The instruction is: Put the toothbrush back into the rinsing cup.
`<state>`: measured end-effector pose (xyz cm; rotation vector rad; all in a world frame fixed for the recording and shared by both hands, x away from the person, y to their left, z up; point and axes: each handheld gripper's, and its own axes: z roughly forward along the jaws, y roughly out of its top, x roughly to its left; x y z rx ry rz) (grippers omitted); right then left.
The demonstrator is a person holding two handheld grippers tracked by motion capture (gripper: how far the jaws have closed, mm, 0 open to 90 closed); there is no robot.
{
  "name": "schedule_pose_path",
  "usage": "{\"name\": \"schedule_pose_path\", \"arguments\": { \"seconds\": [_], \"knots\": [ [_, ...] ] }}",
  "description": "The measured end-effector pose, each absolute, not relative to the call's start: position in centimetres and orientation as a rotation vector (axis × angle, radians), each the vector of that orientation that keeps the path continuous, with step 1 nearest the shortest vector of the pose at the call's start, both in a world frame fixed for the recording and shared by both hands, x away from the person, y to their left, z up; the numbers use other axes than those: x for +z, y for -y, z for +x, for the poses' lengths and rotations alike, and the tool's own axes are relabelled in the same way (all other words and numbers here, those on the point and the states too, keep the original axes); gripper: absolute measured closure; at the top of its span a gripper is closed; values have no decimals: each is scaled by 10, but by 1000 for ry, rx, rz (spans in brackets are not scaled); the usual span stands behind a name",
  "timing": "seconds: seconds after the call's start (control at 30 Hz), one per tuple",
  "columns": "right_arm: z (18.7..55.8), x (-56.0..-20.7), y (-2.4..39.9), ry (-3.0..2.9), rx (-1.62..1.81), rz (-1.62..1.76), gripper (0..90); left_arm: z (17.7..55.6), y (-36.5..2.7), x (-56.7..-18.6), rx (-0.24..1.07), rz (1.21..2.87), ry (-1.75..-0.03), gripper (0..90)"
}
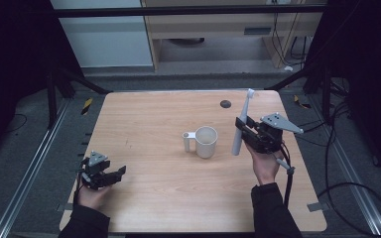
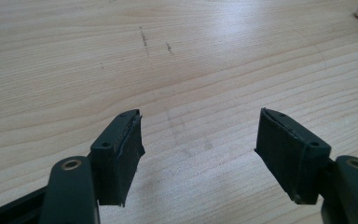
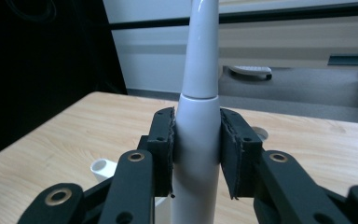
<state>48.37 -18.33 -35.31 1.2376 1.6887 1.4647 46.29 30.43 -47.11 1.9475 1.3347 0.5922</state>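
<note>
White slim plastic electric toothbrush (image 1: 240, 126) clamped upright in right tool (image 1: 246, 130), above worktop (image 1: 154, 124) right of white ceramic mug (image 1: 206, 142) | left tool (image 1: 110, 175) wide open, empty | risk: smooth handle may slip or tilt.

Black two-jaw tool (image 1: 120, 172) in each hand, grey three-cornered top plates (image 1: 281, 122), trailing cables, dark sleeves (image 1: 273, 210).

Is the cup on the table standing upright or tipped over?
Upright. The cup stands on its base on the table, and the high view looks down into its round open mouth.
</note>
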Motion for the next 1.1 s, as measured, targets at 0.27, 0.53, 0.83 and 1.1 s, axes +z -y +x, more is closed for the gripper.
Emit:
{"name": "schedule_pose_path", "arguments": {
  "seconds": [0.27, 0.53, 0.83, 1.1],
  "knots": [
    [492, -347, 175, -1669, 1519, 1228, 676, 463, -304, -471, 592, 1947, -1335, 302],
    [504, -344, 161, -1665, 1567, 1218, 676, 463, -305, -471, 588, 1947, -1334, 302],
    [516, -341, 146, -1660, 1602, 1210, 676, 463, -305, -471, 587, 1946, -1334, 302],
    [531, -346, 132, -1670, 1614, 1218, 676, 463, -304, -471, 588, 1946, -1331, 302]
  ]
}}
